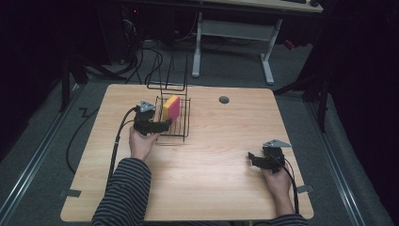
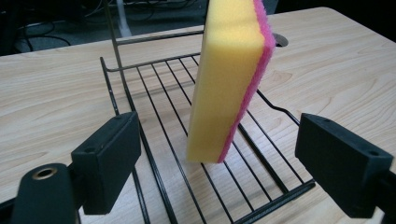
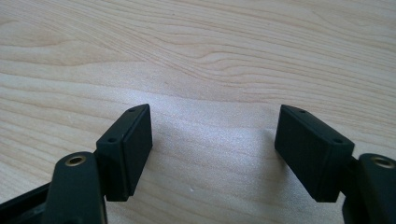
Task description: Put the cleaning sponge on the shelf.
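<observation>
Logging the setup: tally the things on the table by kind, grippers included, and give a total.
Sponge: 1
Wire rack: 1
Grippers: 2, the left gripper and the right gripper, both with fingers apart
Total: 4

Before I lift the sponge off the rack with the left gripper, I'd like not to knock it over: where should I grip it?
Grip the sponge across its two broad faces, yellow and pink, coming from the rack's open front edge. It stands on end, thin side toward the open left gripper, so the jaws probably straddle it.
</observation>
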The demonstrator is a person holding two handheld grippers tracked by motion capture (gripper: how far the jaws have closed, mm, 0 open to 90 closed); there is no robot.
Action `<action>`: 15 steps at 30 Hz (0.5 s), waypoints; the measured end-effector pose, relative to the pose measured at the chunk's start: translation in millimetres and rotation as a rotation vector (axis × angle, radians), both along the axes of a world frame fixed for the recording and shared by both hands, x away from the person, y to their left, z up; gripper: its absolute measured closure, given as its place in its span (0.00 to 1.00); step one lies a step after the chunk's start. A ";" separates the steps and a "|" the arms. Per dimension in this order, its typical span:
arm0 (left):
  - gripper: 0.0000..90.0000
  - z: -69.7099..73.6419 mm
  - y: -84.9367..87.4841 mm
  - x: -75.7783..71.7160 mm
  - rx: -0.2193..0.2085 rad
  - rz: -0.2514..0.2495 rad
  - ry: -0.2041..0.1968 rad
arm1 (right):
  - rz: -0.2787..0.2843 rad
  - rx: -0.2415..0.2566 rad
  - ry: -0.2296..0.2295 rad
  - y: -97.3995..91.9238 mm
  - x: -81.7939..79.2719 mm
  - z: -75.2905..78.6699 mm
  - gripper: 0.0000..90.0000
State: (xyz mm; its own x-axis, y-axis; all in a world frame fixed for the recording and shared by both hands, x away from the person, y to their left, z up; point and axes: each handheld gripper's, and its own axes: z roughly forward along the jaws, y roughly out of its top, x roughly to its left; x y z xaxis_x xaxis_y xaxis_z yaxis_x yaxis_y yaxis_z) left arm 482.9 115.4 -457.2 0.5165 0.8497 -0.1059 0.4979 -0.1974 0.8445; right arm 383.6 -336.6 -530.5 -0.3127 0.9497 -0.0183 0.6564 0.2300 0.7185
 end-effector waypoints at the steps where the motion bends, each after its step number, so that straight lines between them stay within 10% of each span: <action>1: 0.17 0.2 1.6 -1.5 -0.005 0.003 -0.002 | -0.001 0.001 0.000 0.1 0.0 0.0 0.31; 15: 0.17 4.7 19.8 -16.6 -0.035 0.012 -0.014 | 0.000 0.000 0.000 0.1 0.0 0.0 0.31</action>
